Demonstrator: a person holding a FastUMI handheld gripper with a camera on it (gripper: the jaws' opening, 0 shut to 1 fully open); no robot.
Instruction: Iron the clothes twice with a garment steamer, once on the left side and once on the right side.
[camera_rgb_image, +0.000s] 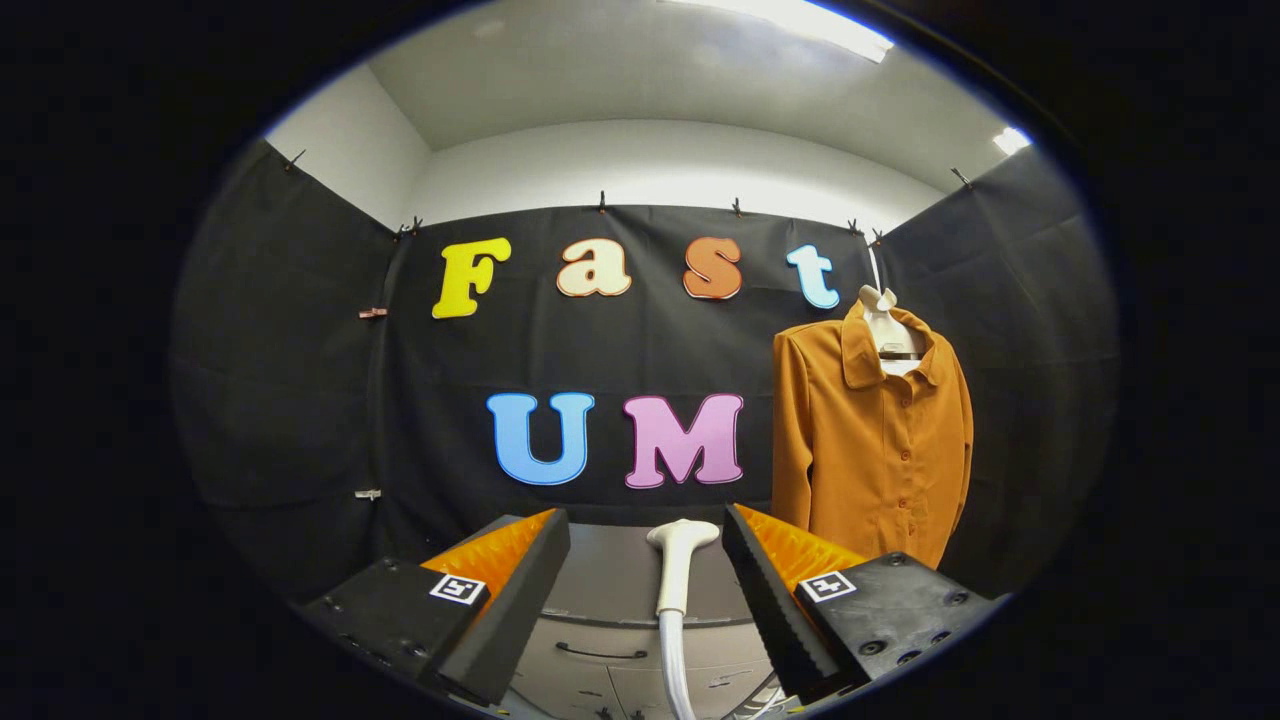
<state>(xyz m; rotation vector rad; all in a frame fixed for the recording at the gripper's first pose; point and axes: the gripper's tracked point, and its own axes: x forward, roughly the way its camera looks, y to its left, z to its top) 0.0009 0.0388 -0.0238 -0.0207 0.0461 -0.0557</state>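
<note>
Mustard-orange shirt (880, 440) hangs buttoned on its hanger (885, 325) against the booth wall, beyond my right finger, so both sides face me, while I keep the gripper (645, 560) spread wide around the white steamer head (680, 560), not gripping it.

My jaws stand apart, and the only thing between them is the white steamer head (680, 560), upright on its hose (676, 670); I see open room on either side of it, with neither finger touching it. Directly beyond the jaws, a grey cabinet (620, 590) blocks the low path, and its top surface past the steamer head is bare. Beyond the right finger, the orange shirt (870, 450) hangs on a hanger (885, 325) against the black cloth wall (640, 350). Ahead of the left finger I have free air as far as that wall, which closes the space behind and to both sides.
</note>
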